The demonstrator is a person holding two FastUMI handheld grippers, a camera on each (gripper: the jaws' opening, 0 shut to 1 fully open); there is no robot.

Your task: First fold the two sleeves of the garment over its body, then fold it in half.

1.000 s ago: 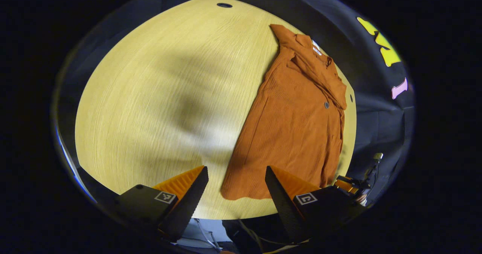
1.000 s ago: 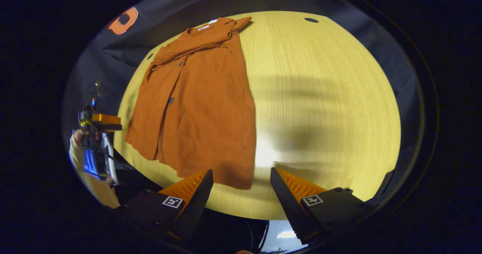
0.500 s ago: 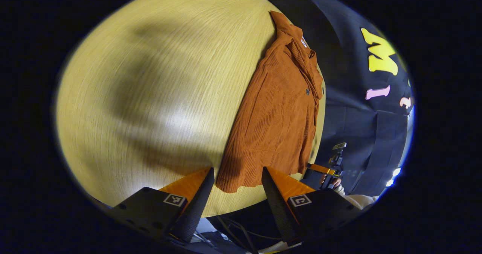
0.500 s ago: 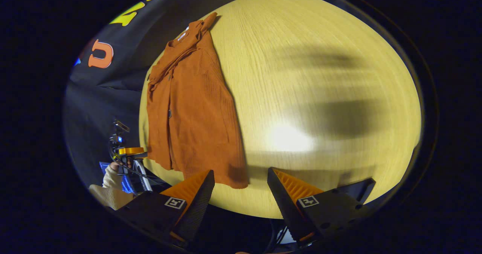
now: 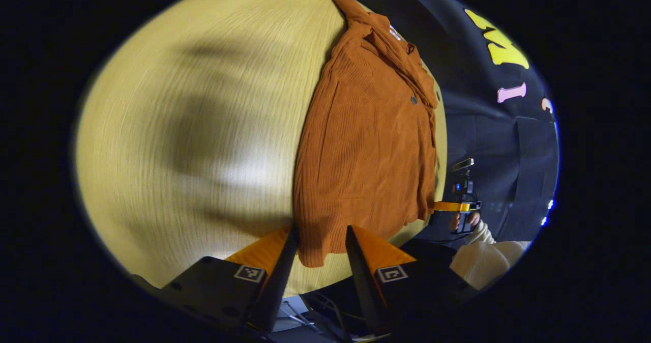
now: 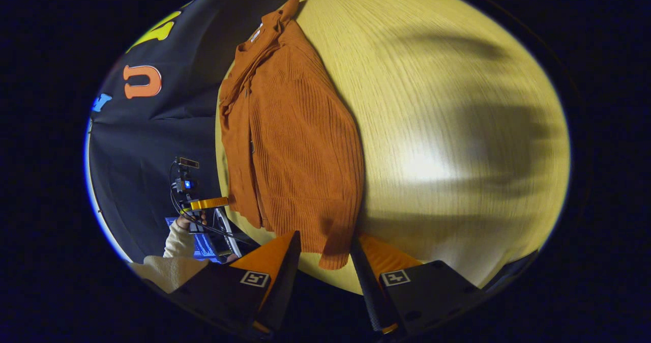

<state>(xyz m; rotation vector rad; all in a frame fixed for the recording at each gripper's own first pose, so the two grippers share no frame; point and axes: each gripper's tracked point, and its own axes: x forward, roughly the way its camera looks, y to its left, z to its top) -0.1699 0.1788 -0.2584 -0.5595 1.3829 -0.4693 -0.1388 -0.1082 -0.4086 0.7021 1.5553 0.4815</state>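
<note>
While the garment (image 5: pixel 366 144) is lying flat on the wooden table (image 5: pixel 193 129), both grippers are sitting right at its near hem, one at each bottom corner. Up close in the left gripper view, the left gripper (image 5: pixel 320 241) is straddling the hem corner, fingers narrowed with the cloth edge sitting in the gap, but they're not pressing on it as far as I can see. Same deal in the right gripper view: the right gripper (image 6: pixel 324 249) is hanging over the other hem corner with its fingers narrowed around the fabric, and a gap is showing on both sides.

Going a bit farther, the rust-orange ribbed body of the garment is stretching away from the hem toward the far edge of the table, with a dark button (image 5: pixel 414 99) showing on the placket. Both sleeves are looking folded in over the body already. At the far end the collar (image 5: pixel 379 25) is bunching up a little near the table edge.

Off to the side, the other gripper and a cream sleeve (image 6: pixel 175 261) of the person holding it are showing past the table edge.
</note>
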